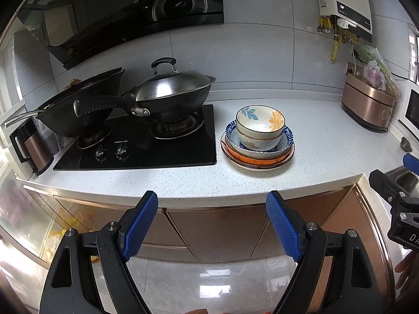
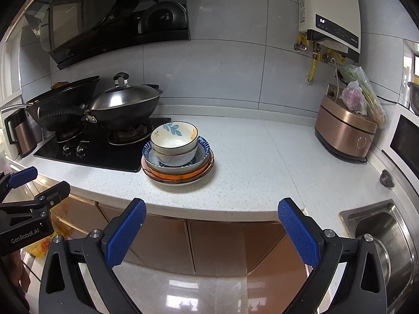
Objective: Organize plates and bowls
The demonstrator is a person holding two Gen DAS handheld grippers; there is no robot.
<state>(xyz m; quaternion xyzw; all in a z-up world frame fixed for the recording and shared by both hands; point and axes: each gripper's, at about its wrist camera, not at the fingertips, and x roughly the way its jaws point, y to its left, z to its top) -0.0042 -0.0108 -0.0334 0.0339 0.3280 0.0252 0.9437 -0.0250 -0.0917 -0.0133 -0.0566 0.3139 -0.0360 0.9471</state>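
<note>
Currently both tools hang off the counter's front edge, over the floor: left gripper (image 1: 212, 204) with its blue pads spread wide and nothing between them, right gripper (image 2: 212, 214) likewise agape and empty — presumably staged for a first reach. Just past the edge, on the speckled white countertop (image 2: 262, 172), stands the stack: a floral bowl (image 1: 260, 121) nested in a second like bowl, these in a blue-patterned bowl (image 1: 284, 144), all on orange-brown plates (image 1: 258, 161). Stack sits just beside the black gas hob (image 1: 141, 154), apart from it — likely parked there pending sorting. Farther back: lidded wok (image 1: 170, 91), copper-toned rice cooker (image 2: 345, 133), steel sink (image 2: 379, 233) at right, grey tiled wall with water heater (image 2: 330, 13).
</note>
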